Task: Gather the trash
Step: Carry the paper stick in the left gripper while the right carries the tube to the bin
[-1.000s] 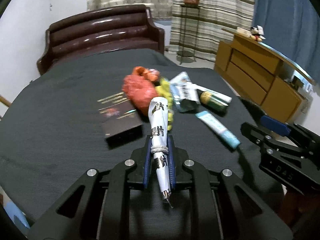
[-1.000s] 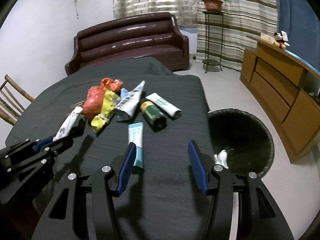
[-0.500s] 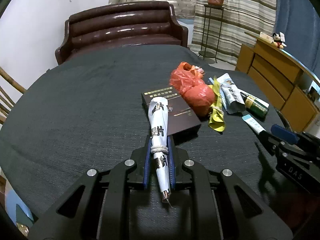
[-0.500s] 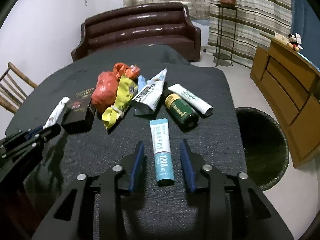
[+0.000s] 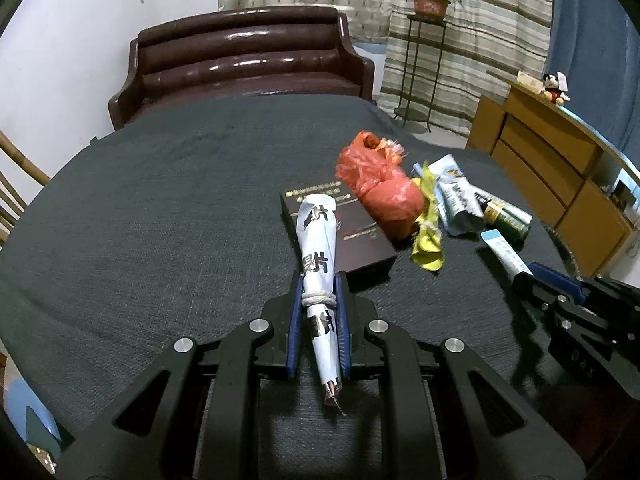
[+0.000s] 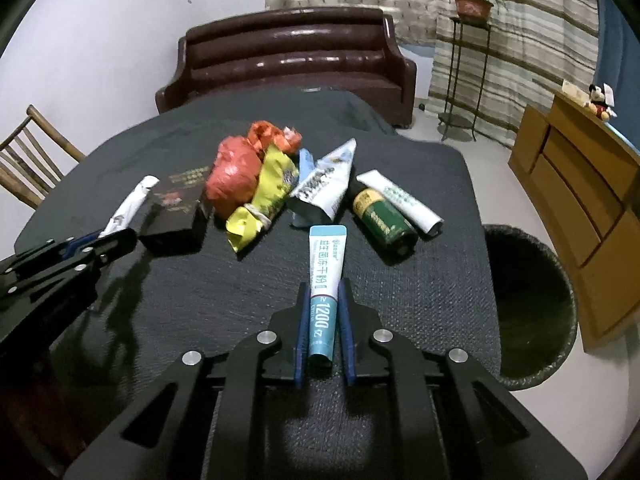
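Gripping a rolled white paper wrapper (image 5: 318, 256) printed with black characters and tied with string, the left tongs (image 5: 319, 296) are closed tight on it, their blue pads pressing both sides; the wrapper's wide end points away over a dark box (image 5: 360, 236) with gold lettering, which lies flat on the dark cloth-covered desk (image 5: 160, 208); the wrapper's narrow end pokes back toward the camera.

The right tongs (image 6: 323, 312) are closed on a teal and white tube (image 6: 326, 272), clamped near its lower end, with the flat crimped end pointing away toward the pile; whether the tube is lifted off the desk cannot be told.

Beyond both tongs sits a cluster of trash on the desk; a crumpled red plastic bag (image 6: 234, 176) touches the far right side of the box; a yellow snack wrapper (image 6: 264, 200) lies against the bag; a silver-blue foil pouch (image 6: 326, 184) lies just beside it; a green can (image 6: 382, 216) lies on its side, touching a white tube (image 6: 400, 202) to its right.

A round dark bin (image 6: 532, 308) stands on the floor just beside the desk's right edge; behind the desk is a brown leather sofa (image 6: 296, 56); a wooden cabinet (image 6: 580, 200) stands along the right wall; a potted plant (image 6: 472, 4) sits on a metal stand before striped curtains; a wooden chair (image 6: 28, 160) shows at the left.
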{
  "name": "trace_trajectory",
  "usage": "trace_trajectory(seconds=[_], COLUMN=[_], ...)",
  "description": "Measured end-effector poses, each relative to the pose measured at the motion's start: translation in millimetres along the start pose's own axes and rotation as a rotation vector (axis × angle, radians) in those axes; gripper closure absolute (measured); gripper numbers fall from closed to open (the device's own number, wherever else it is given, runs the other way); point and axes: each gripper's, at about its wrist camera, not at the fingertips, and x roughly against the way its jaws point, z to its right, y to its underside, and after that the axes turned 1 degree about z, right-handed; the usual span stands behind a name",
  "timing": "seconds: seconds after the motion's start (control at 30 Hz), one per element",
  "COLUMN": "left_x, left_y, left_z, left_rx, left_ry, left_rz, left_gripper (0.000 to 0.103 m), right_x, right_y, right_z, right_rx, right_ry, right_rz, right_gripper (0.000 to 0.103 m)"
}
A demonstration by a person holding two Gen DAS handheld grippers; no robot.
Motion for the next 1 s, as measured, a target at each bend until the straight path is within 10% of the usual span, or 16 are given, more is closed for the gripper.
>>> trace_trajectory(seconds=[1.0], left_x=[-17.5], left_y=[-47.9], left_z=[189.7], left_rx=[-0.206], left_ry=[0.25], left_rz=[0.092], left_gripper=[0.088], right_x=[39.1], right_y=[-14.1], right_z=[153.3], right_rx=[-0.196], right_ry=[0.258], right_rz=[0.161], right_gripper=[0.088])
